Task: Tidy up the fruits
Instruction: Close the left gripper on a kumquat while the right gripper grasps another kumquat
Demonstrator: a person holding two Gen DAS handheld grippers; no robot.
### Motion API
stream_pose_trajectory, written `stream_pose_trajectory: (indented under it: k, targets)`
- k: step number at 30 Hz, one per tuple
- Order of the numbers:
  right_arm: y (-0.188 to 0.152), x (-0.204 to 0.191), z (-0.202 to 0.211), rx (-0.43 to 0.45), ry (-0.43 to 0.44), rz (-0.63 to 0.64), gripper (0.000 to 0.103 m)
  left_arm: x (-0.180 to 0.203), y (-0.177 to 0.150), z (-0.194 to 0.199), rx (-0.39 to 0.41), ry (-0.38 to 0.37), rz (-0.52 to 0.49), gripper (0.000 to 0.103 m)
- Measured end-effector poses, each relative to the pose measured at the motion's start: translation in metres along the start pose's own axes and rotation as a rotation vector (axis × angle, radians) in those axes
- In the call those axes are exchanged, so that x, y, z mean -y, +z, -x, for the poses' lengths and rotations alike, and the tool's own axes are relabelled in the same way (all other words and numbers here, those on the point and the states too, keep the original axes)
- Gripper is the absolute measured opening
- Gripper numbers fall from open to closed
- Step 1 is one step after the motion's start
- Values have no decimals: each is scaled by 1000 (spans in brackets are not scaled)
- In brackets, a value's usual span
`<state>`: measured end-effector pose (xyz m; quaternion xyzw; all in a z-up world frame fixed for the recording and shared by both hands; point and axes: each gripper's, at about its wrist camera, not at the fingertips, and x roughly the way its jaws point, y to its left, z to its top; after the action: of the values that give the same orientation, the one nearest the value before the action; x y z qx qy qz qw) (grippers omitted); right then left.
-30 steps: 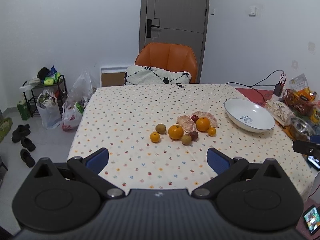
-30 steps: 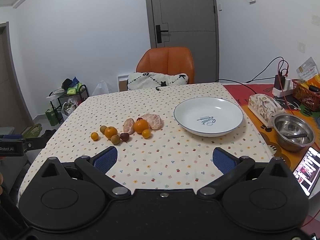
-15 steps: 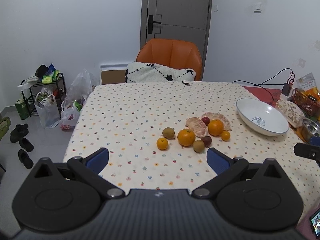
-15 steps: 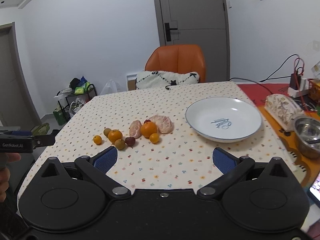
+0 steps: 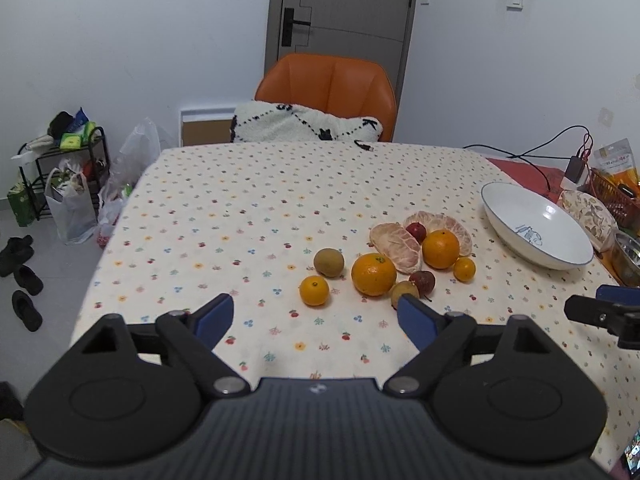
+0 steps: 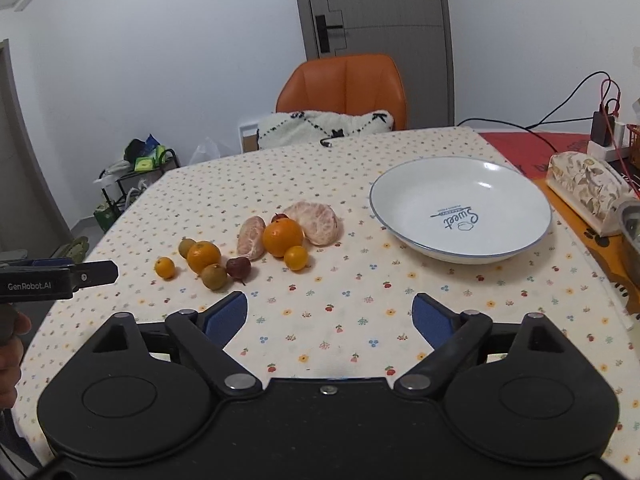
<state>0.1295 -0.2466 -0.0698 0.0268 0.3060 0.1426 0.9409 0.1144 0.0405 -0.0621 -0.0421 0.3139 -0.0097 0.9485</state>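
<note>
left gripper (image 5: 316, 314) hangs over the table's (image 5: 240, 208) near edge, jaws apart and closing, only cloth between them, nothing held. fruit cluster sits mid-table toward the right side, all of it on the cloth, none in the plate (image 6: 460, 216). left to right in the right wrist view: small orange (image 6: 165, 267), kiwi (image 6: 186, 247) behind it, orange (image 6: 204, 256), second kiwi (image 6: 214, 277) and a dark red fruit (image 6: 239, 267) nearest the near edge, peeled segment (image 6: 251, 238), big orange (image 6: 283, 237) with a small one (image 6: 296, 258) touching its front, a red fruit peeking out behind it, then the larger peeled half (image 6: 318, 222). plate stands just right of the cluster, apart from it, near the right edge. right gripper (image 6: 330, 316) over the near edge in front of the gap between cluster and plate, jaws apart and closing, nothing between them. orange chair (image 6: 344, 88) at the far edge.
</note>
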Motion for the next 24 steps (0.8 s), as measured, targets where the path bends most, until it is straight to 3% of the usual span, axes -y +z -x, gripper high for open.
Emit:
stream_pose_trajectory:
  k: [12, 20, 24]
  targets:
    - [9, -9, -43, -31, -18, -18, 66, -11, 6, -44, -54, -37, 39, 59]
    - [14, -14, -69, -53, 1, -20, 60, -14, 7, -60, -73, -35, 36, 58]
    - [15, -17, -80, -64, 13, -14, 58, -15, 7, -68, -80, -39, 34, 51]
